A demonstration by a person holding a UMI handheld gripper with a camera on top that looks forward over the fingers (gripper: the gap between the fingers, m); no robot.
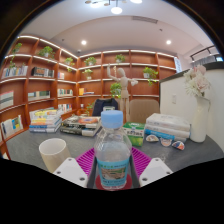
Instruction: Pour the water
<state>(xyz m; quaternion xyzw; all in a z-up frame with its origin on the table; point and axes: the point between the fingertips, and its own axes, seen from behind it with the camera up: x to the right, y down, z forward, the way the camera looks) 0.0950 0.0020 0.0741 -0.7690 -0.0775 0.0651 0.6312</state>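
A clear plastic water bottle (112,152) with a light blue cap and a pale label stands upright between my fingers. Both magenta pads (86,158) press against its sides, so my gripper (112,165) is shut on it. The bottle's base is hidden below the fingers, and I cannot tell whether it rests on the table. A cream paper cup (53,153) stands upright on the grey table (25,150), just left of the left finger and apart from the bottle.
Stacks of books (45,120) lie at the table's far left, and boxes (165,126) and small items at the far right. A white vase with flowers (199,112) stands at the right. Wooden bookshelves (40,80) line the walls behind.
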